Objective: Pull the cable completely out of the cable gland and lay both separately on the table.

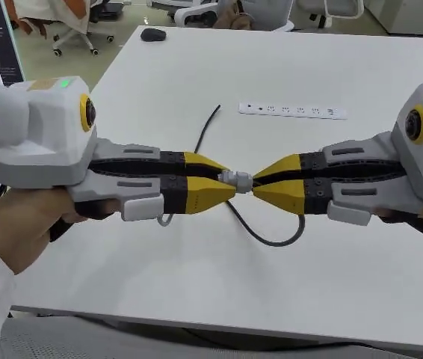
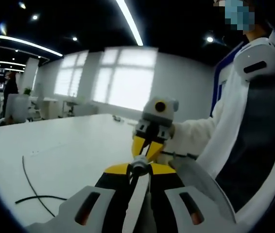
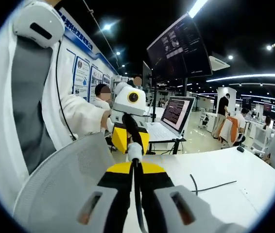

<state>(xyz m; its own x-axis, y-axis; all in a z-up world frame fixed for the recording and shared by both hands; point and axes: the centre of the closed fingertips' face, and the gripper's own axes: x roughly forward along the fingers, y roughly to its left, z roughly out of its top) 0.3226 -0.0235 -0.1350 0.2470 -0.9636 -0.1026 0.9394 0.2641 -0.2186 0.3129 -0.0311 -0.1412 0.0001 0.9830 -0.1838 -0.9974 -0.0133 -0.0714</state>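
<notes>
Over the white table [image 1: 361, 67] my two yellow-tipped grippers meet tip to tip. The left gripper [image 1: 230, 182] comes in from the left and is shut on a small grey cable gland [image 1: 236, 179]. From the right, my right gripper [image 1: 257, 183] is shut on the black cable [image 1: 271, 241] right at the gland. The cable loops down onto the table below the grippers, and its far end runs off behind them [image 1: 210, 123]. In the left gripper view the gland [image 2: 138, 165] sits at the jaw tips. In the right gripper view the cable [image 3: 137, 194] runs between the jaws to the gland [image 3: 134, 151].
A white power strip [image 1: 292, 111] lies at the back of the table and a black mouse [image 1: 152, 34] near the far edge. Office chairs [image 1: 196, 13] stand beyond. The table's near edge [image 1: 219, 325] is close to my body. A laptop [image 3: 174, 114] stands nearby.
</notes>
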